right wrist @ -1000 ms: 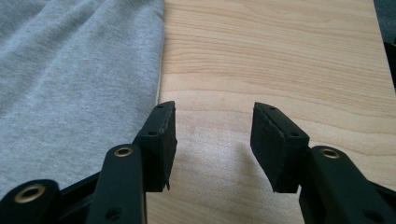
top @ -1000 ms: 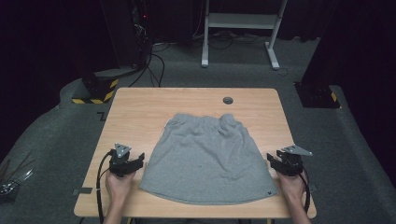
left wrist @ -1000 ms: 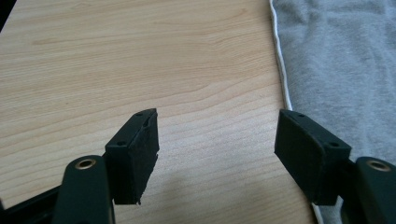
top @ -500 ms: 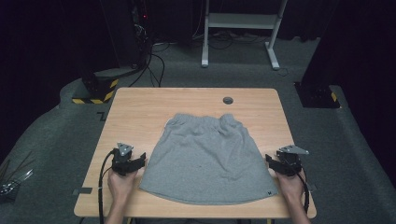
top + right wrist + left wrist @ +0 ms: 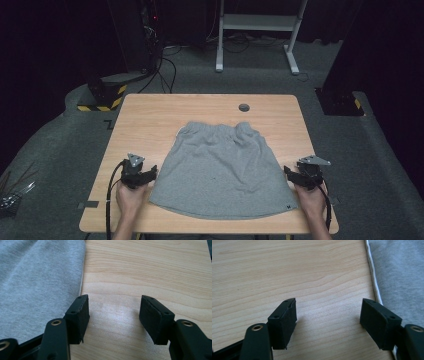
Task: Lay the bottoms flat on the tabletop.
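Observation:
A grey skirt-like garment (image 5: 220, 169) lies flat on the wooden table (image 5: 150, 120), waistband toward the far side. My left gripper (image 5: 150, 171) rests on the table just left of the garment's left edge (image 5: 397, 277), jaws open over bare wood (image 5: 328, 315). My right gripper (image 5: 289, 173) sits at the garment's right edge (image 5: 37, 282), jaws open with bare wood between them (image 5: 113, 312). One pad (image 5: 81, 315) stands right beside the cloth's hem.
A round dark cable hole (image 5: 244, 107) is near the table's far edge. Beyond the table stand a white desk frame (image 5: 260, 30), a dark cabinet with cables (image 5: 135, 35) and yellow-black striped bases (image 5: 102, 97) on grey carpet.
Both grippers have shifted slightly inward toward the garment's side edges. The garment itself has not moved.

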A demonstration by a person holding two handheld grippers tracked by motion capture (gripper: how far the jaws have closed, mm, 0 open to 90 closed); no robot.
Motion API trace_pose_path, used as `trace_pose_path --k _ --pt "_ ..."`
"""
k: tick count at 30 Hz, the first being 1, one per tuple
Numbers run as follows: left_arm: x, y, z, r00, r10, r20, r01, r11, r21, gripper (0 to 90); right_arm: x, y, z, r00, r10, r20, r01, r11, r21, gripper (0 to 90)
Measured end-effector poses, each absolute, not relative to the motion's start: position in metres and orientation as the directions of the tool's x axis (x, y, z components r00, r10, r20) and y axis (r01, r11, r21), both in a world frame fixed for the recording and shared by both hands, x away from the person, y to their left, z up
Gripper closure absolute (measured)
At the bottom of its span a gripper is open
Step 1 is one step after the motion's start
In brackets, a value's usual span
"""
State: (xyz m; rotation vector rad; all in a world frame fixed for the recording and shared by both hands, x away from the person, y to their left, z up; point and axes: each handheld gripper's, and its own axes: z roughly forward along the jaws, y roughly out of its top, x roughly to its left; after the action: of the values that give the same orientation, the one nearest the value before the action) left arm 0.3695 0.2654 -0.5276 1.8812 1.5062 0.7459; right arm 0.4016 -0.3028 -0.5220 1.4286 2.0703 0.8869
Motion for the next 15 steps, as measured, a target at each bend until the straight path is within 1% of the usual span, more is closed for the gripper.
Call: trace_pose_path --k 2,4,15 --pt "0.3702 0.2674 -0.5279 0.189 0.982 0.021 0.648 -0.141 0.749 29.5 0.4015 -0.3028 -0.5219 -0.346 0.938 -0.018 0.635 0.249 0.731 41.1" --pt "0.371 0.2696 -0.528 0.186 0.983 0.007 0.653 -0.129 0.747 28.8 0.4016 -0.3029 -0.522 -0.348 0.937 -0.019 0.633 0.25 0.732 41.0" --pt "0.3704 0.2692 -0.528 0.185 0.983 0.007 0.655 -0.128 0.745 28.4 0.4015 -0.3028 -0.522 -0.347 0.938 -0.018 0.635 0.249 0.732 41.0"
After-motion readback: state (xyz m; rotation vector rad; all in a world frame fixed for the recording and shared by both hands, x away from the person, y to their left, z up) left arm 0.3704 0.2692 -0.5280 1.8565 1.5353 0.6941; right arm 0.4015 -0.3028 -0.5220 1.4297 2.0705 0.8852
